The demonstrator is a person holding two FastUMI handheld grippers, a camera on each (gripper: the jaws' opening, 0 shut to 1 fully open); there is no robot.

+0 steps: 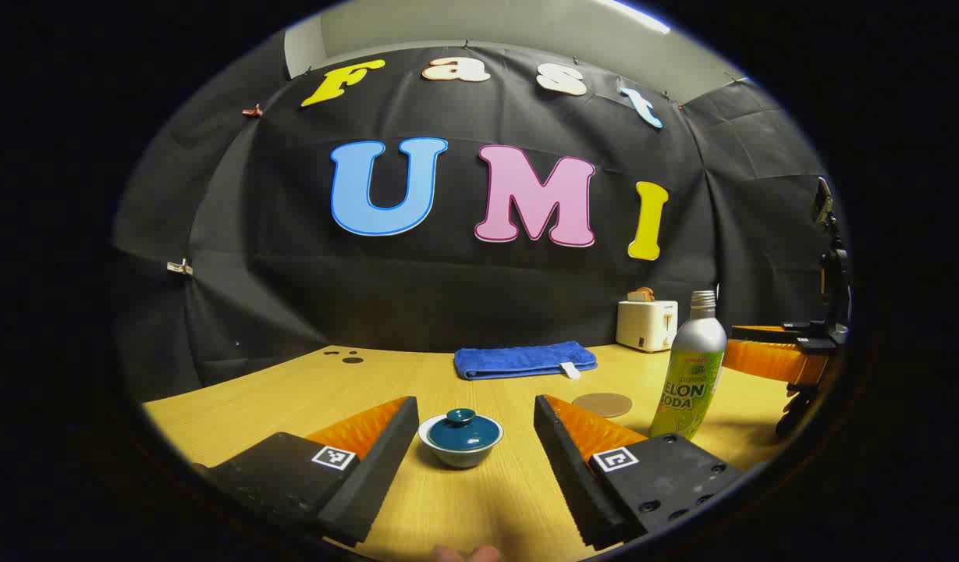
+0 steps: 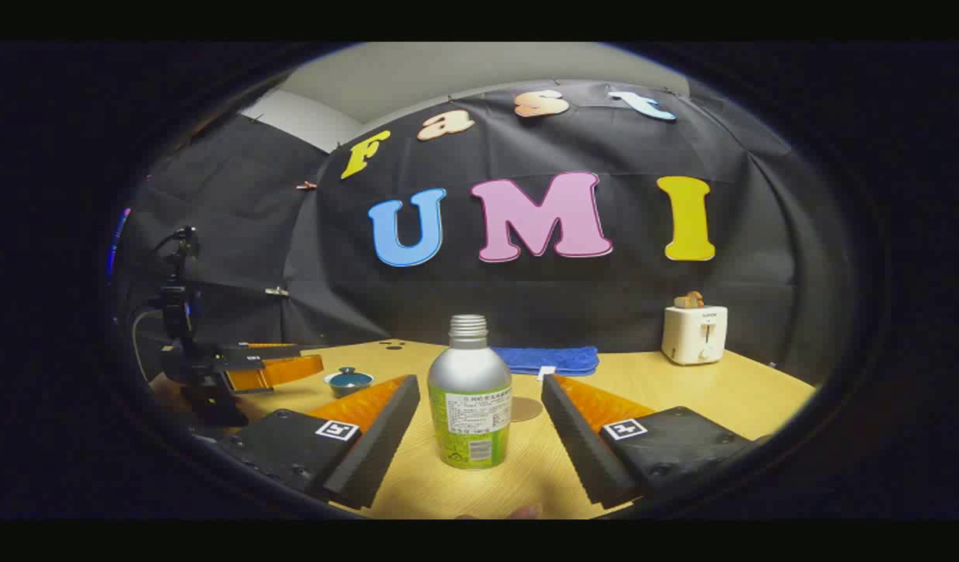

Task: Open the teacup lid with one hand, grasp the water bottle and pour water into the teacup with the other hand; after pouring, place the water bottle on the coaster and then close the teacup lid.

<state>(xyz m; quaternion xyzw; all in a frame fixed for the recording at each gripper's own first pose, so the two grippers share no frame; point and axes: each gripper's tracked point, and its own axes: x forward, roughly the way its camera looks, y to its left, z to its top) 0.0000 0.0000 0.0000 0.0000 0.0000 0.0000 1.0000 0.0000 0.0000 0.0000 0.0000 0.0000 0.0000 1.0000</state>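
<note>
**Both tools lined up, nothing gripped yet**

With the lid still seated on it, the teacup (image 1: 460, 439) sits on the counter (image 1: 253, 390) dead ahead of the left tool (image 1: 474, 429), just beyond its tips and centred in the gap. Left tool fingers are spread wide, touching nothing. Lid knob (image 1: 460, 416) points straight up, so the lift looks like a reach forward and down onto the knob, then a pinch.

Water bottle (image 2: 470, 394) stands upright, long axis vertical, cap off or at least bare threads showing at the neck. It sits between the spread fingers of the right tool (image 2: 479, 410), but with clear space either side, no contact. Right tool is the nearer one to the bottle; left tool is the nearer one to the teacup. The split is obvious: left opens the lid, right grabs and pours.

From the left gripper view the bottle is to the right of the teacup, with the round coaster (image 1: 602, 404) lying flat between and slightly behind them. The cup is to the bottle's left, so the pour would tilt that way.

Further back: folded blue towel (image 1: 524, 361) near the wall, white toaster (image 1: 646, 324) at the back right corner.

Judgement: task at the very start, no step done. Risk: knob is small, the pinch could slip off.
</note>
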